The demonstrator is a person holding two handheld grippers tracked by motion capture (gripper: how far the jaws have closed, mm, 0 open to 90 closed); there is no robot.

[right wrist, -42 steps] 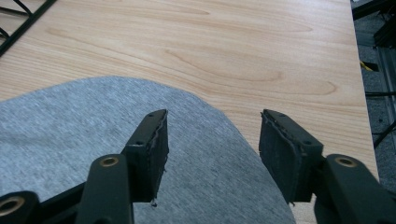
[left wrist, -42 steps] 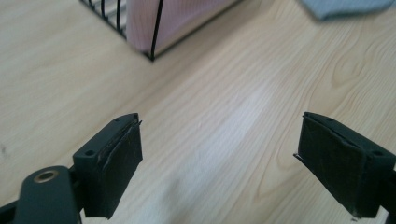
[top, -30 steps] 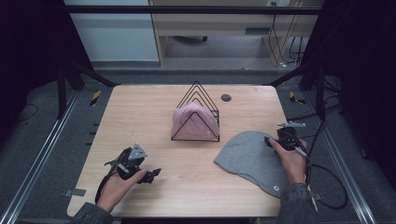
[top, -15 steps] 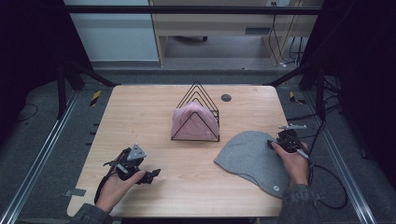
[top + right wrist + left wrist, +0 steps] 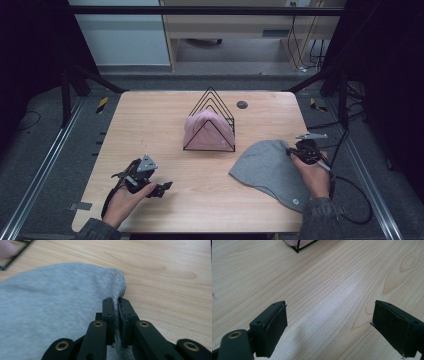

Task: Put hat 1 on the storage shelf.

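Note:
A grey beanie (image 5: 270, 167) lies flat on the right part of the wooden table (image 5: 150, 120). My right gripper (image 5: 295, 152) is shut on its far right edge; in the right gripper view the jaws pinch the folded hem of the grey beanie (image 5: 62, 302), with the right gripper (image 5: 117, 302) closed tight on it. A pink beanie (image 5: 207, 131) sits inside a black wire rack (image 5: 210, 122) at the table's middle. My left gripper (image 5: 162, 189) rests low at the front left, jaws wide open over bare wood, and the left gripper (image 5: 329, 320) holds nothing.
A small dark round disc (image 5: 242, 104) lies on the table behind the rack. Cables trail off the right table edge near my right hand. A corner of the black wire rack (image 5: 299, 246) shows at the top of the left gripper view.

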